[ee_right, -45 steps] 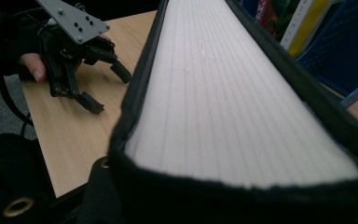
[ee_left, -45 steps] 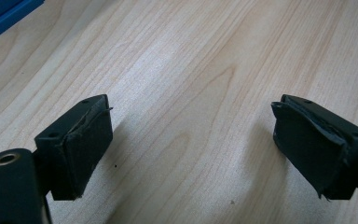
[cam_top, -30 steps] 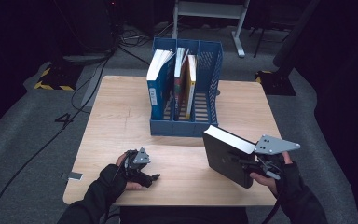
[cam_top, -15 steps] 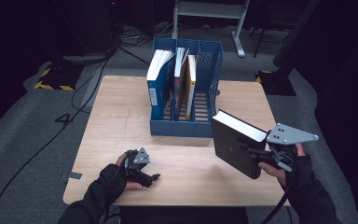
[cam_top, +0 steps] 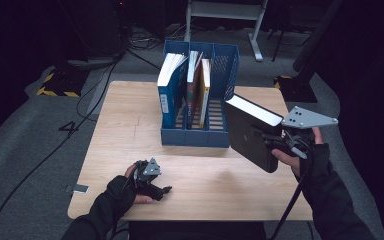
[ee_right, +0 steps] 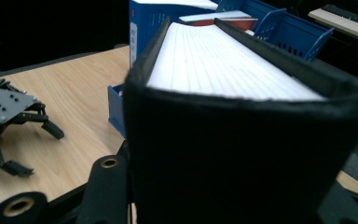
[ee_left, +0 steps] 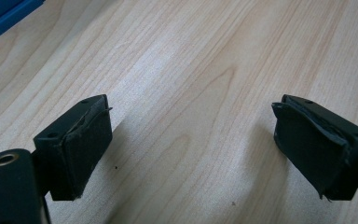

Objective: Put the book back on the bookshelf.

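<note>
The right gripper is clamping a thick black hardcover book by its spine end, holding it clear of the wooden table at the table's right side, just in front of and to the right of the blue file rack. The book is tilting, its white page block facing up and its far corner leaning toward the rack's right end. The right hand is wrapping the gripper from below, the gloved forearm coming up from the lower right corner, the grey three-cornered plate sitting above the knuckles.

The left gripper is resting low on the table near the front edge, well apart from the book, the left hand lying beside it with the sleeve angling in from the bottom. Its jaws are standing wide apart over bare wood, holding nothing; its pads are facing each other across the gap.

In the rack, a blue book is standing in the left slot and thinner books in the middle one.
</note>
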